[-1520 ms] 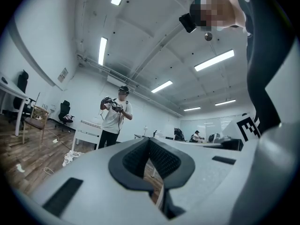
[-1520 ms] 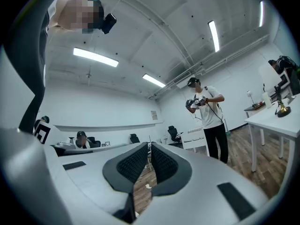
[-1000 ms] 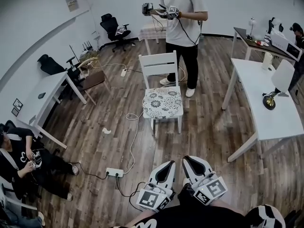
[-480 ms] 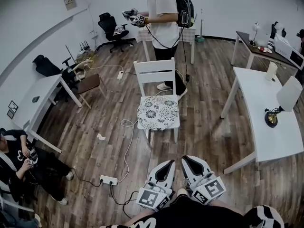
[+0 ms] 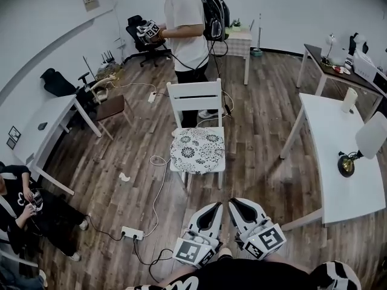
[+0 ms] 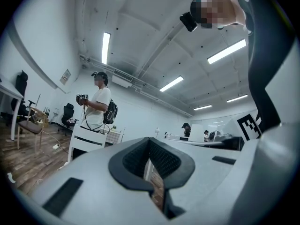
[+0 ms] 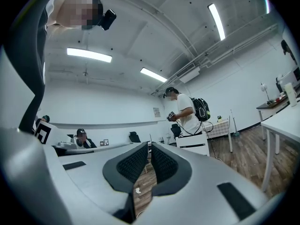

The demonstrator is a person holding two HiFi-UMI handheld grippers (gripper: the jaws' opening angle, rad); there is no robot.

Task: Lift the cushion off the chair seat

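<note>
Left hand-held gripper [image 5: 216, 208], right hand-held gripper [image 5: 235, 202], both closed

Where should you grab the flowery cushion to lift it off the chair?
Probably its near front edge, coming in from the open front side. The cushion lies flat on the chair, the backrest blocks the far side, and the soft front rim faces this way.

light: bright ceiling strips [image 7: 89, 55] | edges: fisheye-warped, dark corners | focus: sharp

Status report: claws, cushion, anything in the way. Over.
Left claw shut, empty; right claw shut, empty. Cushion on chair seat, untouched, ahead. Floor cable beside chair; person standing behind it.
</note>
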